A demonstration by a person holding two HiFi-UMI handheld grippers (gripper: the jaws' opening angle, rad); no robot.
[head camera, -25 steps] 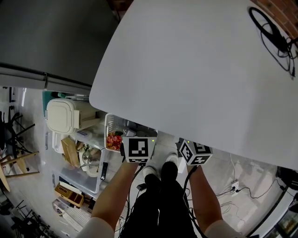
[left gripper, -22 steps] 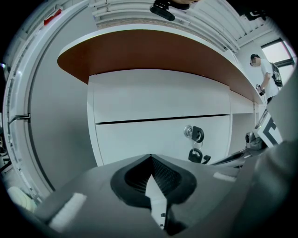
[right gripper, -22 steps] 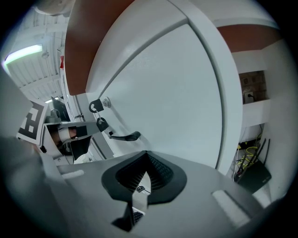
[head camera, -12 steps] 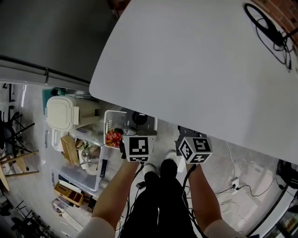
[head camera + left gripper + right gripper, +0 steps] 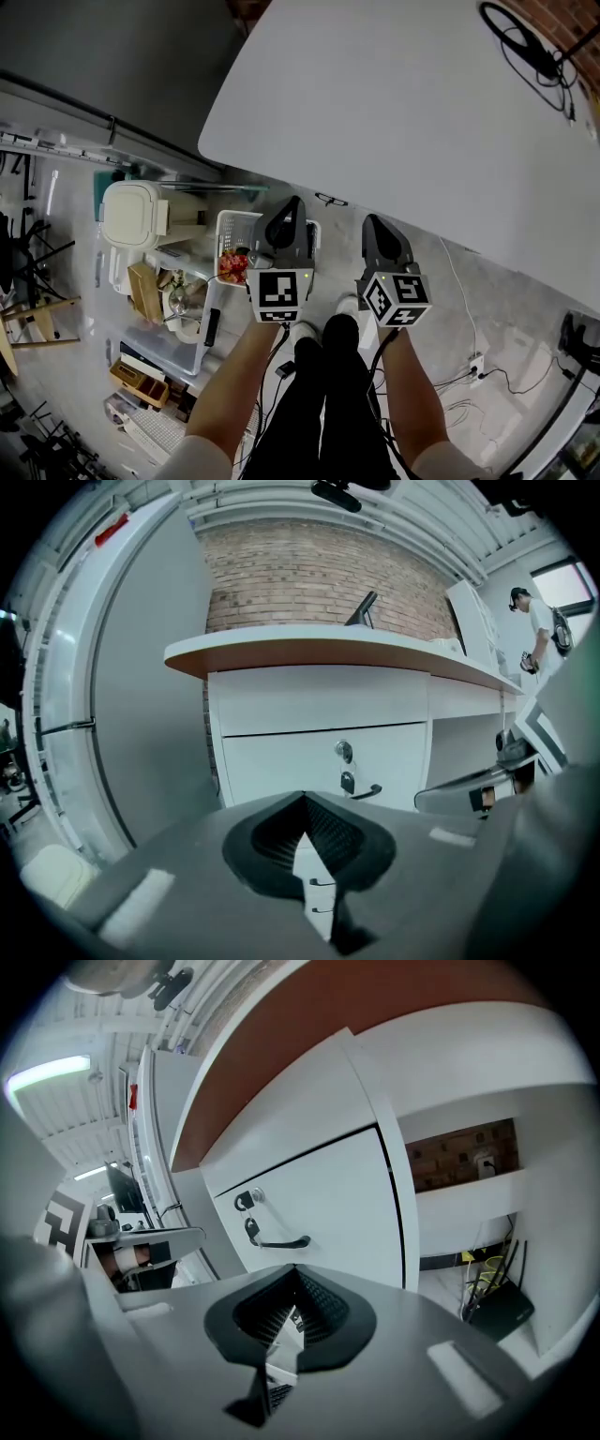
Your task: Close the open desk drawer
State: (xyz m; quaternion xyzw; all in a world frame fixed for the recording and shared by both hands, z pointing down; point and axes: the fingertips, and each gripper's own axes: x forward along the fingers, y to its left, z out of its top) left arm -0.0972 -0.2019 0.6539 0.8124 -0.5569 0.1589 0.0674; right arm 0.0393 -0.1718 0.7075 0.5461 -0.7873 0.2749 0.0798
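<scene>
**Drawer under the bench, both claws clenched and empty in front of it.**

The drawer [image 5: 300,761] sits just below the bench [image 5: 328,649] top, and its white front looks flush with the panel above. A lock [image 5: 344,751] with a key [image 5: 348,782] hanging in it and a dark handle [image 5: 366,792] sit right of the front's middle. Your left claw [image 5: 305,797] points at that front, apart from it, tips pressed together with nothing between them. Your right claw [image 5: 294,1269] is beside it, likewise clenched on nothing, facing the same front at an angle. In the head view, a white basket [image 5: 228,234] stands on the floor left of your left claw. Black cables [image 5: 530,47] lie on the bench's far corner.
</scene>
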